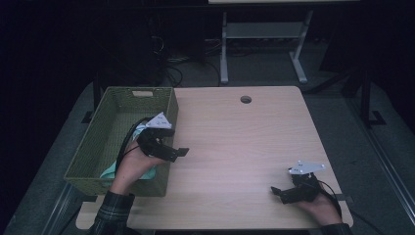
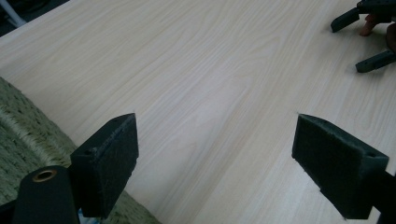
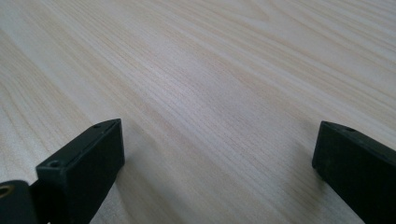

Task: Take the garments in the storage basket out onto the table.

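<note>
The green woven basket [image 1: 105,142] is sitting at the left edge of the desk [image 1: 244,147], running from the near-left corner toward the far side, with a handle slot in its far wall. A light teal cloth [image 1: 147,172] is lying inside it, bunched at the near right corner (mostly hidden behind the hand, shape hard to tell).

The left tool [image 1: 182,152] is hovering over the basket's right wall, jaws pointing right out over the bare desk. In the left gripper view the left tool [image 2: 215,163] is standing wide open, nothing between the pads, woven rim [image 2: 18,126] showing at lower left and wood grain ahead. The person's left hand [image 1: 134,166] is gripping it from over the basket, a plaid sleeve [image 1: 111,210] coming in from the near edge.

The right tool [image 1: 277,192] is resting low near the near-right corner of the desk, well apart from the basket, jaws pointing left. In the right gripper view the right tool [image 3: 217,154] is also spread wide and holding nothing, just bare desk between the jaws. The right hand [image 1: 320,205] is holding it from the near side.

Far side of the desk: a round cable hole [image 1: 245,99]. Beyond the desk, a white frame [image 1: 264,44] is standing on the dark floor.
</note>
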Demonstrator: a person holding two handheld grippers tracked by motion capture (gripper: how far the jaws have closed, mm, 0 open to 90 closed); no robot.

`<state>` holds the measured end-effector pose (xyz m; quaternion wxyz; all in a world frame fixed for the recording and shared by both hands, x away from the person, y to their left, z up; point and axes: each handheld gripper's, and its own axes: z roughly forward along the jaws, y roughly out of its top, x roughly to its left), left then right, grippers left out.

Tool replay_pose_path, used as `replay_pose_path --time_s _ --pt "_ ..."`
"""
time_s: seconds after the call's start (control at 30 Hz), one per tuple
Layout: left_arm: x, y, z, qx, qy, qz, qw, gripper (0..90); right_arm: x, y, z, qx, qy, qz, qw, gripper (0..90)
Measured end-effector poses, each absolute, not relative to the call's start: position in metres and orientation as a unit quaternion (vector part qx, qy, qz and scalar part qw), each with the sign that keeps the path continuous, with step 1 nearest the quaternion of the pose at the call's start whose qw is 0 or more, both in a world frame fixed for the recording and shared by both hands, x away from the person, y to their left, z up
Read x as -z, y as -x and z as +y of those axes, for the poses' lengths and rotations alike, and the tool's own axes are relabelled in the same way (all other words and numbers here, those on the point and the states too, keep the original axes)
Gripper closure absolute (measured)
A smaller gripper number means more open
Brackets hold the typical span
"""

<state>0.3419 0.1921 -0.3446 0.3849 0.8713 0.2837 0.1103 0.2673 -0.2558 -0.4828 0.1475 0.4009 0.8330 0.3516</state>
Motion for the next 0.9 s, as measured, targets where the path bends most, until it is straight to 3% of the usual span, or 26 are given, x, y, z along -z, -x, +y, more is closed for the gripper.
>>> replay_pose_path --time_s 0.9 --pt "0.347 -0.347 0.238 -0.129 -0.858 0.329 0.373 14.2 0.483 -0.267 -0.256 -0.352 -0.401 0.833 0.148 2.0"
